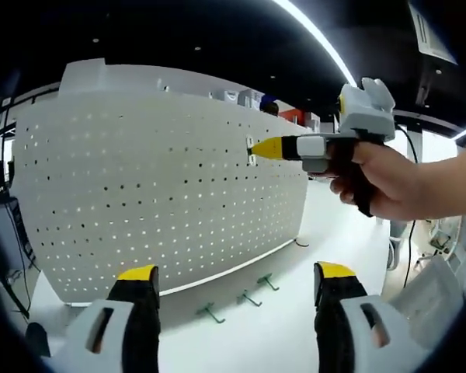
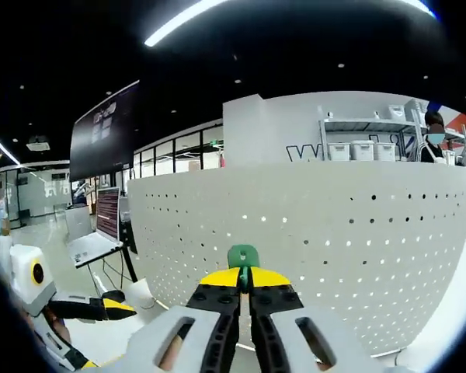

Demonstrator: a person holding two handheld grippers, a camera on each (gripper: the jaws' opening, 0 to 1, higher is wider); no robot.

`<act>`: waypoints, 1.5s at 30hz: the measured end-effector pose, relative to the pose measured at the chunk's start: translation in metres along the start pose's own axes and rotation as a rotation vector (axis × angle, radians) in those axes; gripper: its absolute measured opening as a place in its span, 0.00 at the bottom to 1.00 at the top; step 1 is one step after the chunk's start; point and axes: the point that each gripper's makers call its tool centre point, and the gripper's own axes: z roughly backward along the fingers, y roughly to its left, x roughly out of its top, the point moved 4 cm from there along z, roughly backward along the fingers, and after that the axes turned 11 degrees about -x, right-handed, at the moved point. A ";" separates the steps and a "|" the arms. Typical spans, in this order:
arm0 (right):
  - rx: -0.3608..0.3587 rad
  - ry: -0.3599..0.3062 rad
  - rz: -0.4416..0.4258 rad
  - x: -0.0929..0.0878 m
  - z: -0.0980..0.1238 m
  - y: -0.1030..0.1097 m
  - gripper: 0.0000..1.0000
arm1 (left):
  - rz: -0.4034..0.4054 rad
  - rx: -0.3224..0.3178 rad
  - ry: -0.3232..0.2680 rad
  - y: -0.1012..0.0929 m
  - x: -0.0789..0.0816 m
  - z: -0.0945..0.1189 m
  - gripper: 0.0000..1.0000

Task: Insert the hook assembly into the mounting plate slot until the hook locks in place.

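Currently right gripper (image 2: pixel 245 286) clamps the green hook (image 2: pixel 243 256) at the pegboard (image 1: pixel 140 194); left gripper (image 1: pixel 234 284) wide, idle. Risk: tilted hook misses slot, jams, or slips out.

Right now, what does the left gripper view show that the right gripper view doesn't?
The left gripper view shows three spare hooks lying on the table beneath the board, the open left gripper, and a hand holding the right gripper with its tip at the board. The right gripper view shows a green hook pinched between that gripper's shut jaws, plus a laptop, a dark screen and shelves. Both show the white pegboard.
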 end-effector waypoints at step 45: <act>-0.107 -0.115 -0.032 0.036 -0.057 -0.003 0.00 | 0.041 0.009 0.012 0.002 -0.011 0.008 0.81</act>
